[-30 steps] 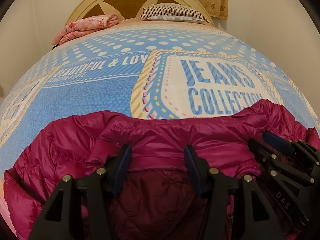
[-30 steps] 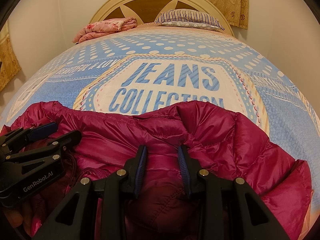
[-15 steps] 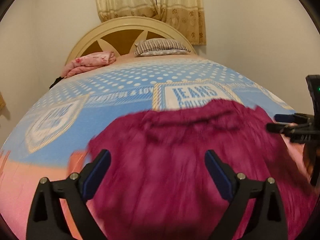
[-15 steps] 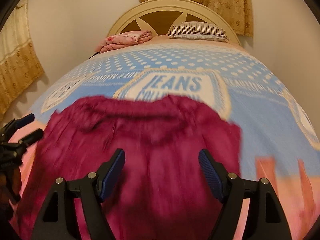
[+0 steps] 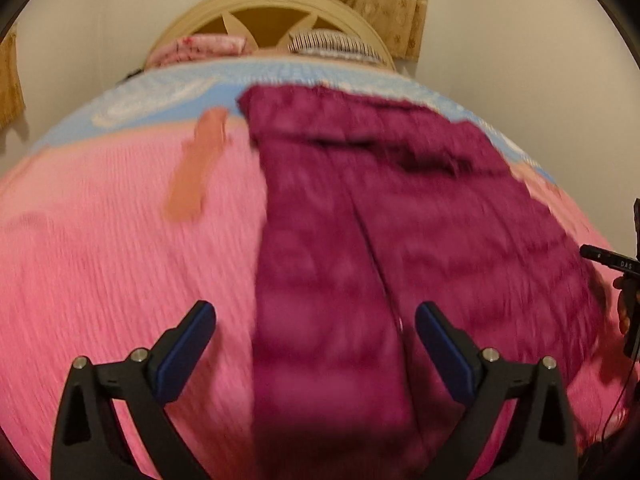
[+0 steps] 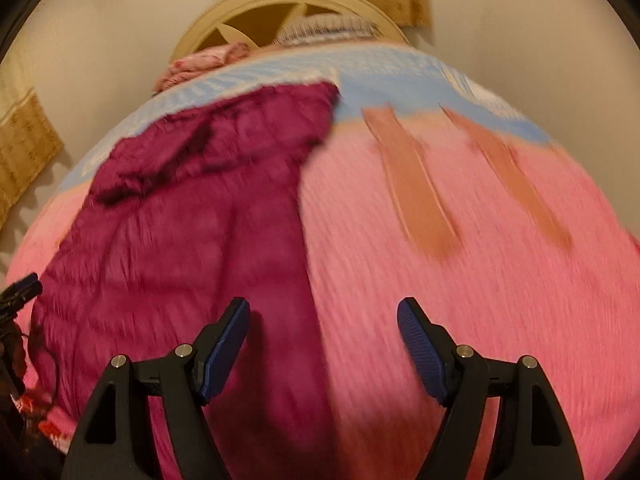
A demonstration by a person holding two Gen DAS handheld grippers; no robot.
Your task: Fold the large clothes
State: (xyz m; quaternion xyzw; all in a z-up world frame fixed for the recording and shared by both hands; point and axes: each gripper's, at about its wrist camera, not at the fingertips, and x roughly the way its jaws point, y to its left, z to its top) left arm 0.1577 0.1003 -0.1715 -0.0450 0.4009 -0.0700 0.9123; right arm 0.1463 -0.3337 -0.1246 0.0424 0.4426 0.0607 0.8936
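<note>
Left wrist view: left gripper (image 5: 315,334) jaws have just been opening, gaping wide, gripping nothing; blurred jacket (image 5: 380,240) lying beyond and under the fingertips on the bed (image 5: 100,260).
Right wrist view: right gripper (image 6: 323,330) jaws standing apart, empty; jacket (image 6: 192,220) lying left of the fingers, bottom cut off.

Motion blur smears the jacket (image 5: 400,240) and bedspread (image 5: 120,280) texture.

- The left tool (image 5: 315,334), a second ago shut on the collar of the jacket (image 5: 400,240), has just been opening; its jaws stand wide, gripping nothing.
- The right tool (image 6: 323,330) likewise let go and has been opening.
- Both tools have drawn back from the jacket's collar toward its hem.
</note>
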